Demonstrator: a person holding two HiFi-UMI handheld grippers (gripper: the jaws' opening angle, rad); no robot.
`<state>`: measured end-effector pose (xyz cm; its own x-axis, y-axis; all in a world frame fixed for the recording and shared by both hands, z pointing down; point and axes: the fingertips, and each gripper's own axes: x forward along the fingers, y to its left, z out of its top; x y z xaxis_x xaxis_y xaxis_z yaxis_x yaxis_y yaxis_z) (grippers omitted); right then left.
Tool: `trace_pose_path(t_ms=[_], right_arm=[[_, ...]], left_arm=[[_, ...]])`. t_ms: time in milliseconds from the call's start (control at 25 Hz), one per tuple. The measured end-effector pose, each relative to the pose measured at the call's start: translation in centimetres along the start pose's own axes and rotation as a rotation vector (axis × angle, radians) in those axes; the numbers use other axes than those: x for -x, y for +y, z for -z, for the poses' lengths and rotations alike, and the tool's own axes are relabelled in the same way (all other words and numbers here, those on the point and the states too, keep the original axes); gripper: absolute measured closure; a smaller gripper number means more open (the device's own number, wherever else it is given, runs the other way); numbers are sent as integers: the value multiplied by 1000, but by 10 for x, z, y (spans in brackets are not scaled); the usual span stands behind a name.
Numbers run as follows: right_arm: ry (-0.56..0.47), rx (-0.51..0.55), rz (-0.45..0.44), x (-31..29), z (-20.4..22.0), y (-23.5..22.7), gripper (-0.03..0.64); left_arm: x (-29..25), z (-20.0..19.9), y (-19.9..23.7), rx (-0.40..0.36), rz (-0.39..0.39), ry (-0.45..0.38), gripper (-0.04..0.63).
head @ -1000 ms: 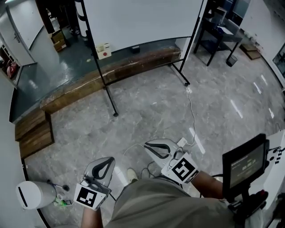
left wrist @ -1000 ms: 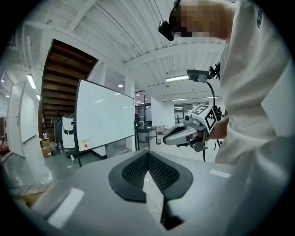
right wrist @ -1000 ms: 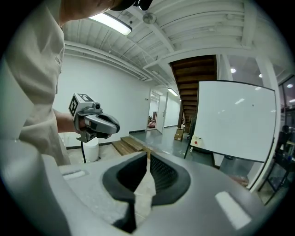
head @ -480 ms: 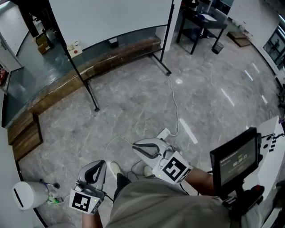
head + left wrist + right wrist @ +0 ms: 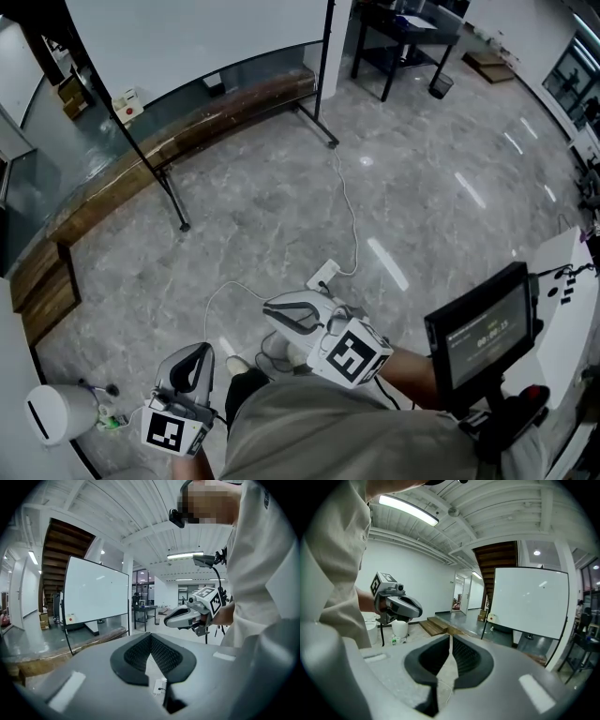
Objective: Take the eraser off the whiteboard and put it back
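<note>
Left gripper (image 5: 198, 351) and right gripper (image 5: 273, 310) are held closed on nothing, well apart from the whiteboard (image 5: 187, 37), at whose lower edge the likely eraser (image 5: 214, 84) is seen; the floor cable (image 5: 349, 202) between may be caught underfoot

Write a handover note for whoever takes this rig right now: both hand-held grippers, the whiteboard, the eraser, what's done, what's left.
Left hand-held gripper: shut, empty.
Right hand-held gripper: shut, empty.
White whiteboard on its black stand: ahead across the grey marble floor, apart from both grippers.
Eraser: not clearly identifiable; a small white box with a red dot at the board's lower left corner may be it.
Done: nothing yet.
Left: go up to the board, take the eraser off, put it back.
</note>
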<state>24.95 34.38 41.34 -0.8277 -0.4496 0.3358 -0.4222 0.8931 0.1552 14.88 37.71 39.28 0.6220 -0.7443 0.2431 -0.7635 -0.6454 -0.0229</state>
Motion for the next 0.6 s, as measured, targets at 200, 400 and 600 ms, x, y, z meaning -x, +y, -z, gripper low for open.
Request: trace_pose_path(t_ms=[200, 400, 600], right_arm=[[8, -17, 40, 1, -1, -14, 604], [-8, -6, 64, -1, -3, -21, 604], [7, -7, 49, -26, -41, 0, 604]], left_arm=[[-11, -5, 6, -30, 29, -8, 589], [-18, -11, 10, -38, 52, -21, 589], [17, -25, 39, -35, 50, -23, 591]])
